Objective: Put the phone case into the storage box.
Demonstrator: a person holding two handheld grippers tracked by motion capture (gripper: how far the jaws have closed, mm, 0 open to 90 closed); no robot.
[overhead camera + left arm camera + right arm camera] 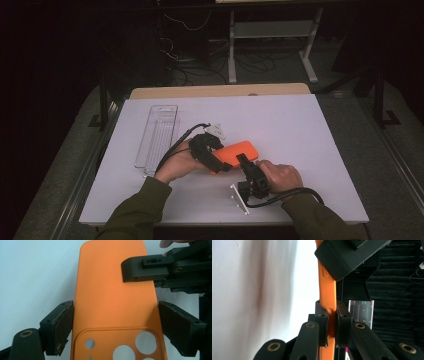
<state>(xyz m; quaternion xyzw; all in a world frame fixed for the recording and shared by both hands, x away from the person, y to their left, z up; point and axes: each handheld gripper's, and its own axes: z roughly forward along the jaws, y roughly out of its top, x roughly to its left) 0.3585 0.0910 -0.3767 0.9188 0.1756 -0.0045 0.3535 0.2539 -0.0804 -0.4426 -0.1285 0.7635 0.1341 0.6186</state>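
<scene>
An orange phone case (239,151) is held just above the middle of the white table (300,125) by both grippers. My left gripper (221,163) is shut across its width, pads pressed on the two long edges near the camera cut-outs (146,341); the case (112,290) runs away from that camera. My right gripper (243,159) comes in from the near right and is shut on one long edge of the case (327,290), which stands edge-on between its pads (343,315). It appears as a black jaw (140,268) over the case's far right side.
A long clear plastic tray (159,134) lies on the table's left part. A small white object (216,130) sits just behind my left gripper. The table's wooden back edge (220,91) borders dark floor with cables and a white frame (270,30).
</scene>
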